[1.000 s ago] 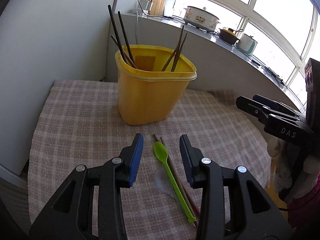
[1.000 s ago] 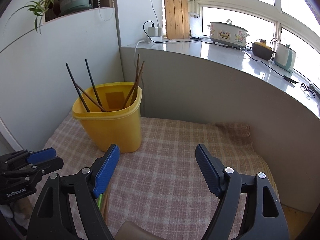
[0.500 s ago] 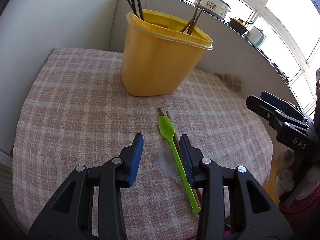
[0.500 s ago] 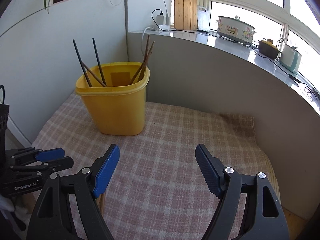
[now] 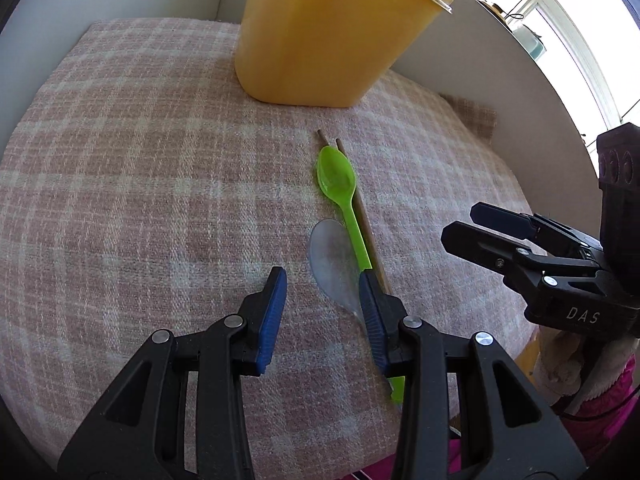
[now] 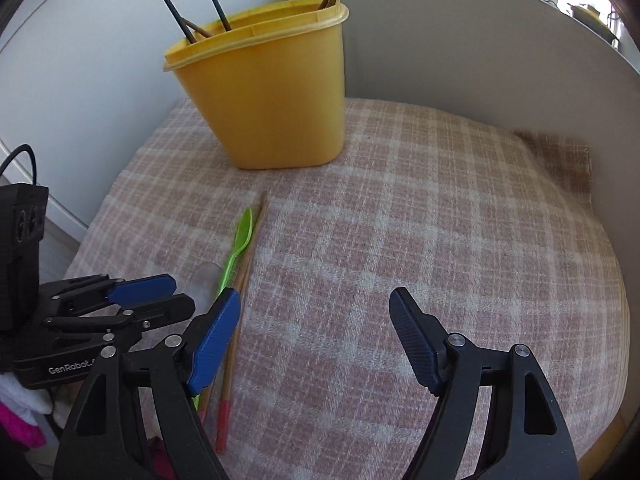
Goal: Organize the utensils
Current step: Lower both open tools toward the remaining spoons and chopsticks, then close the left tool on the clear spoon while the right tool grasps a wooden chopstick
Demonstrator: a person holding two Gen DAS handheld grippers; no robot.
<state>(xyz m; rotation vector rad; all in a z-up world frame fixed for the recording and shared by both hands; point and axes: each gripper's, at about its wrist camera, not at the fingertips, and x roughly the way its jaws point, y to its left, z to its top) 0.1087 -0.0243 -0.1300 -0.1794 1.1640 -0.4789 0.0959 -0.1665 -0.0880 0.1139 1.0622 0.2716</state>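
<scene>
Both grippers hang low, side by side, jaws apart and holding nothing. The left gripper (image 5: 322, 300) gapes narrowly; the right gripper (image 6: 314, 334) gapes wide.

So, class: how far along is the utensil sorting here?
Done: several chopsticks stand in the yellow bin. In hand: nothing; the left tool and right tool are open. Left: green spoon, clear spoon and two chopsticks lie on the cloth.
</scene>
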